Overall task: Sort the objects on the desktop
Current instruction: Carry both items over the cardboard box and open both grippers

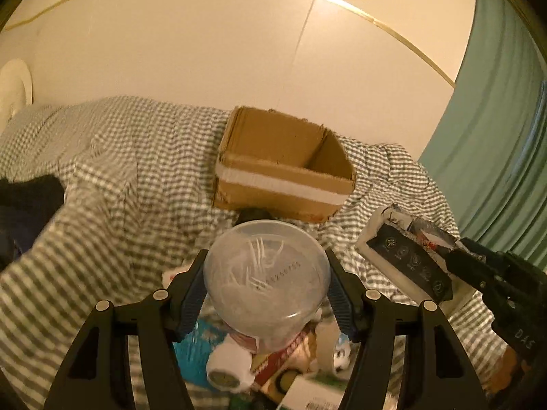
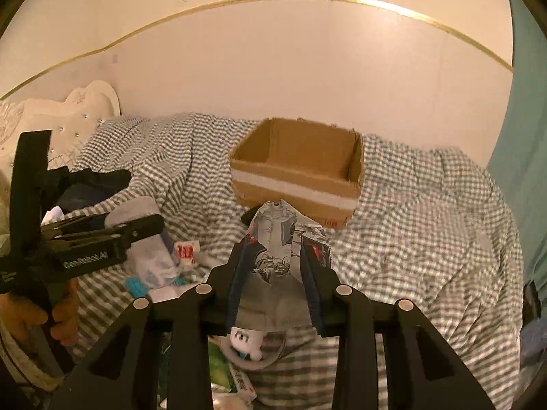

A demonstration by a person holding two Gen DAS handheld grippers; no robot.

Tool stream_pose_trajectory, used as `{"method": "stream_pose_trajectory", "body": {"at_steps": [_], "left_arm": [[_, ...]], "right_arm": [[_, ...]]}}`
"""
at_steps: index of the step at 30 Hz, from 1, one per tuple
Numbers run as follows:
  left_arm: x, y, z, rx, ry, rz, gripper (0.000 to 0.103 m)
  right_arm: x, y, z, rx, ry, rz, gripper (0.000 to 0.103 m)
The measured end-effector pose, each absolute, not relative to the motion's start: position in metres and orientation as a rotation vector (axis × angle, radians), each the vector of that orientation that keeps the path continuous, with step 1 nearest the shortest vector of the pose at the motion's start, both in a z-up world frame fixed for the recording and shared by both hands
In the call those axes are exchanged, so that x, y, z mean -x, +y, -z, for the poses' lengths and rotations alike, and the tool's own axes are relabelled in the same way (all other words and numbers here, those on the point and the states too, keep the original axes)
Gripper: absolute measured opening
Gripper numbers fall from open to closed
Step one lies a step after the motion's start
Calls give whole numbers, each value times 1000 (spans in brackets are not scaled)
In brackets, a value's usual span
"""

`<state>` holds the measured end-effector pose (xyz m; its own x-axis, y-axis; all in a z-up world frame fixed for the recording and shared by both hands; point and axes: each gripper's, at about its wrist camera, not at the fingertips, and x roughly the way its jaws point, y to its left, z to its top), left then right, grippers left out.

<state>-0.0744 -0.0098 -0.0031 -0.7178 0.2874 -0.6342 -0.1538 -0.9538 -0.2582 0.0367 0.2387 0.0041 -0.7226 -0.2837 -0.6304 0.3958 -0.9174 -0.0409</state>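
My left gripper (image 1: 267, 270) is shut on a clear round plastic tub (image 1: 266, 283) with thin white sticks inside, held above a pile of small items. My right gripper (image 2: 273, 259) is shut on a flat printed packet (image 2: 277, 239) with comic-style art, lifted above the bed. The same packet (image 1: 407, 259) and the right gripper show at the right of the left wrist view. An open cardboard box (image 1: 283, 167) with a white tape band stands on the checked bedcover ahead; it also shows in the right wrist view (image 2: 301, 171). The left gripper (image 2: 102, 239) shows at the left there.
A pile of small items lies below the left gripper: a white toy (image 1: 227, 364), a blue packet (image 1: 195, 345), cartons. A grey-white checked bedcover (image 2: 427, 222) covers the bed. Dark clothes (image 2: 89, 184) lie at left by a white headboard (image 2: 68, 116). A green curtain (image 1: 499, 130) hangs at right.
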Motion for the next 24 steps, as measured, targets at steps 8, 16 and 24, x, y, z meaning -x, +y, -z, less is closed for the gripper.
{"method": "stream_pose_trajectory", "body": {"at_steps": [8,16,24], "left_arm": [[135,15,-21,1012,-230,-2683,66],[214,33,-50,938,-260,-2744,66],[312,61,-24,938,-264,-2797,66]], "right_arm": [[11,247,-33,-835,210,2625,32],[91,263,-70,-715,167,2664,32],[198,275,-43,-723,55,2650,32]]}}
